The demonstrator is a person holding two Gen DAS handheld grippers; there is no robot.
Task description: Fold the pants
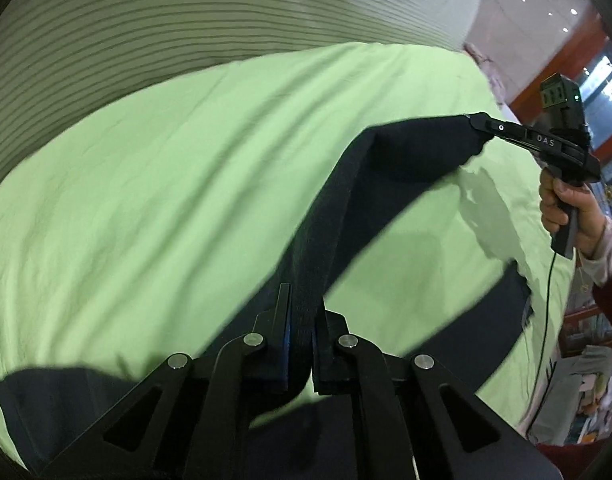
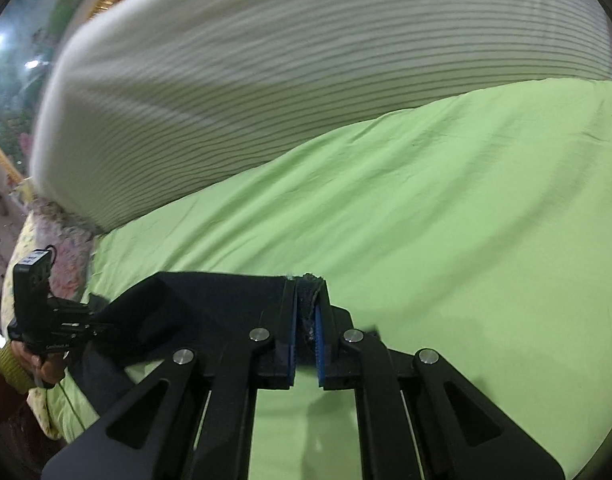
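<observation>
The dark navy pants [image 1: 401,168] hang stretched between my two grippers above the light green bed sheet [image 1: 166,184]. My left gripper [image 1: 302,312] is shut on the pants' edge, which runs up and right from its jaws. My right gripper [image 1: 475,120] shows at the far right of the left wrist view, shut on the other corner. In the right wrist view, my right gripper [image 2: 306,300] pinches a bunched corner of the pants [image 2: 210,300]. The left gripper [image 2: 94,326] shows at the left edge, holding the far end.
A large white pillow with thin stripes [image 2: 306,60] lies along the far side of the bed. A flowered quilt [image 2: 66,248] lies at the bed's left end. Room furniture and shelves [image 1: 585,360] stand beyond the bed's right edge.
</observation>
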